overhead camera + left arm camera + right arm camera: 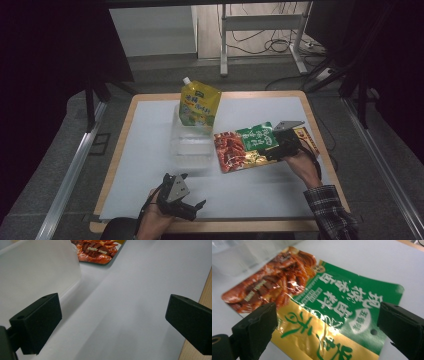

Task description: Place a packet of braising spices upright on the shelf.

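A flat snack packet [240, 147], red, green and gold, lies on the white sheet right of centre. My right gripper [272, 150] hovers over its right end, open, and the right gripper view has the packet [332, 302] lying below and between the spread jaws of this gripper [328, 315]. A yellow spouted pouch [200, 104] stands upright at the back of a clear plastic box [191, 142] in the middle. My left gripper [194, 191] is near the front edge, open and holding nothing. In its own view the left gripper [115, 307] faces bare sheet, with the box [37, 270] to the left and the packet's red corner [98, 251] ahead.
The white sheet [150, 150] covers a wooden table whose rim [327, 160] shows all round; the wood edge [206, 292] lies just right of my left gripper. Dark floor, metal rails and a frame with cables surround the table.
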`<action>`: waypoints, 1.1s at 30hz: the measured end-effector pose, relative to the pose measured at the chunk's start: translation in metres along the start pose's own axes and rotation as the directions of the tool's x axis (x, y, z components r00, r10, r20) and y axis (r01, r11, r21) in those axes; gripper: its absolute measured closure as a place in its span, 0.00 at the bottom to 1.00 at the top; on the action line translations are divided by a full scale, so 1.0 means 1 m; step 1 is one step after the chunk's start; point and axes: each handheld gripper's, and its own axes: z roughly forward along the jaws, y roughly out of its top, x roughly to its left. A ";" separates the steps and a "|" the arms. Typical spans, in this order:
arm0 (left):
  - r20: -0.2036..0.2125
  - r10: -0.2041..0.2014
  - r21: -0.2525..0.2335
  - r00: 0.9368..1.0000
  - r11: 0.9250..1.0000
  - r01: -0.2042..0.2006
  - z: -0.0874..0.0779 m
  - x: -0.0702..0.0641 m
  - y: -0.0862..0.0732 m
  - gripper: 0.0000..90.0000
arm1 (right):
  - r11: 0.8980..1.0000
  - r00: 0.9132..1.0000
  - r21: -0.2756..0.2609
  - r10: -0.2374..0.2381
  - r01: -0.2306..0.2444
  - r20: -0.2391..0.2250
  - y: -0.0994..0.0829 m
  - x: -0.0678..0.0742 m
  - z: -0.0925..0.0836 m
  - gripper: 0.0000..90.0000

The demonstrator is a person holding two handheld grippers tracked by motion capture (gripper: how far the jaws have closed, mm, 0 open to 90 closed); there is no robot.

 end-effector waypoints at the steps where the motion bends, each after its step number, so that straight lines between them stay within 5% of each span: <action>1: 0.001 0.001 0.001 1.000 1.000 -0.001 0.000 0.000 0.000 0.00 | 1.000 1.000 0.006 0.002 -0.002 0.003 -0.002 -0.001 0.000 0.03; 20: 0.010 0.009 0.008 1.000 1.000 -0.010 0.001 -0.001 0.000 0.00 | 0.991 0.995 0.093 0.089 -0.092 0.034 -0.027 -0.022 0.013 0.03; 33: 0.012 0.013 0.009 1.000 1.000 -0.013 0.001 -0.002 0.000 0.00 | 0.978 0.980 0.082 0.195 -0.192 -0.033 -0.035 -0.029 0.019 0.03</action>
